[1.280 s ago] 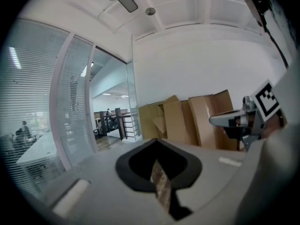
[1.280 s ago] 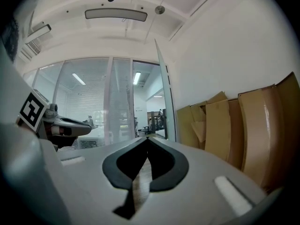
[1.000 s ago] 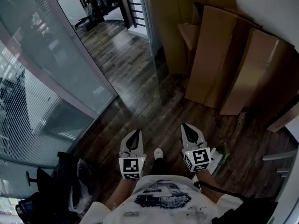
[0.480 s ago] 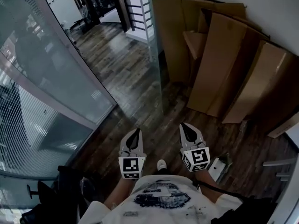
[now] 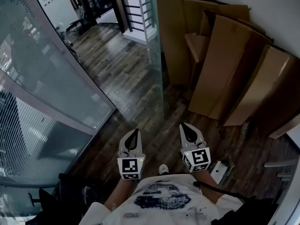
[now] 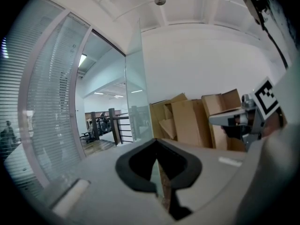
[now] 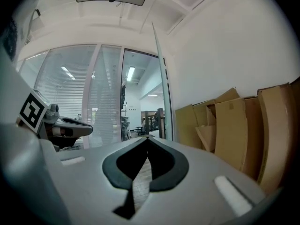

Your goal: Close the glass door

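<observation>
We are facing the glass door (image 5: 154, 41), standing open and untouched; left gripper (image 5: 135, 134) and right gripper (image 5: 186, 128) are hovering well short, jaws clenched on nothing.

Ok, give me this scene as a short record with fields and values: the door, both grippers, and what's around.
glass door: open, edge-on ahead, untouched
left gripper: jaws shut, empty, short of the door
right gripper: jaws shut, empty, short of the door
right of door: cardboard sheets leaning on the wall
left side: striped glass partition
floor: dark wood planks
task state: door not yet closed
</observation>
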